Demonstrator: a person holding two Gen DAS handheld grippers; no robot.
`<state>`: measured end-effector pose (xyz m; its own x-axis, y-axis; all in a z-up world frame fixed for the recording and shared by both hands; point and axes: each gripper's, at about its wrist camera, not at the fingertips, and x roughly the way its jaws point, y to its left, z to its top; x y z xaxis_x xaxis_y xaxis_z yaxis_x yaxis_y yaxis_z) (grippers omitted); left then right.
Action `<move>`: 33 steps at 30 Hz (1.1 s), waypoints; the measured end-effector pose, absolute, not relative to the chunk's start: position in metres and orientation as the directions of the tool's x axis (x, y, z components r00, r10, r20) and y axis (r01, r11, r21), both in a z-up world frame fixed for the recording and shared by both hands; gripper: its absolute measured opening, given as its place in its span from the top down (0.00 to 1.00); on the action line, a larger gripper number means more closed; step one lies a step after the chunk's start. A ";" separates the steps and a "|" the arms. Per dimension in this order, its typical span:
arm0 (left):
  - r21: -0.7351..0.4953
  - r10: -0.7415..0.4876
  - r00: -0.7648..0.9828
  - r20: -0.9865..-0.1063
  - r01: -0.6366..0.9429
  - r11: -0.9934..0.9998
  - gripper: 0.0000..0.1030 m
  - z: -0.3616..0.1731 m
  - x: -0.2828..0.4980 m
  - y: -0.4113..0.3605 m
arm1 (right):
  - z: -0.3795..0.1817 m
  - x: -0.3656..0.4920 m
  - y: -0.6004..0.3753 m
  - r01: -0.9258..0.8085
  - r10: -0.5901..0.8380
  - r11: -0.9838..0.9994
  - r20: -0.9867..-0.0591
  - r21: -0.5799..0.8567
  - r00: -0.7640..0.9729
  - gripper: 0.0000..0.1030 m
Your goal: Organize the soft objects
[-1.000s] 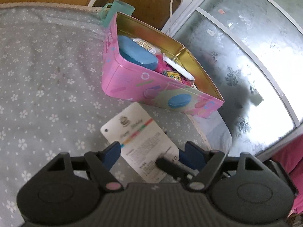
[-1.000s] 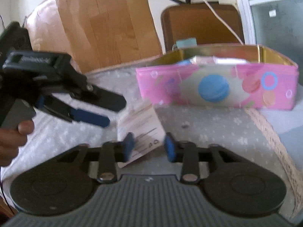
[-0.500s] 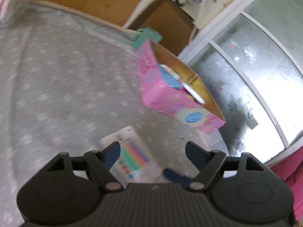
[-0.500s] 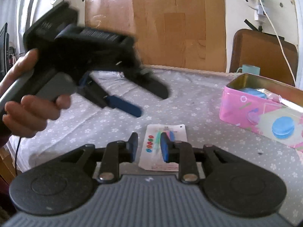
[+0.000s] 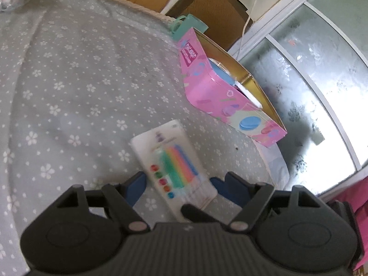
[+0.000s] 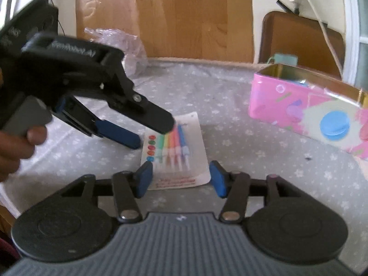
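- Lying flat on the grey, white-flowered bedspread is a white card of rainbow-coloured candles, face up, near the pink rectangular tin but apart from it.
- From the right wrist view the card sits just ahead of the right gripper, whose blue pads are spreading apart; the card's near end lies between them, and neither pad presses on it.
- Above the card's far-left part hangs the left gripper, its fingers spread wide with nothing between them; a person's hand grips its handle.
- In the left wrist view the left gripper shows its blue pads either side of the card's near end, clear of it.
- The open tin has a gold inside and holds a blue case with other small items too hidden to name.
- A mint-green cup stands behind the tin, and crumpled clear plastic lies at the bedspread's far edge.
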<state>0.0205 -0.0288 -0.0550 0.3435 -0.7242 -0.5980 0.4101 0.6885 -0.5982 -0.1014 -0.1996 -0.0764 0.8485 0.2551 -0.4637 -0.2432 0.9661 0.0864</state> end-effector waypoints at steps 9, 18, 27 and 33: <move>-0.646 -0.766 0.280 -0.579 0.416 0.641 0.64 -0.056 0.023 -0.044 | -0.083 -0.097 -0.258 -0.181 0.427 0.824 -0.380 0.537 0.820 0.45; -0.567 -0.830 0.229 -0.508 0.637 0.523 0.66 0.008 0.045 -0.131 | -0.029 -0.099 -0.279 -0.076 0.181 0.924 -0.253 0.375 0.950 0.45; -0.411 -0.750 0.316 -0.581 0.681 0.606 0.30 0.027 0.152 -0.292 | -0.004 0.029 -0.382 0.247 -0.169 0.952 -0.363 0.182 0.916 0.26; -0.401 -0.782 0.384 -0.490 0.697 0.594 0.27 0.029 0.136 -0.254 | -0.011 -0.023 -0.392 0.263 -0.195 0.931 -0.264 0.254 0.945 0.29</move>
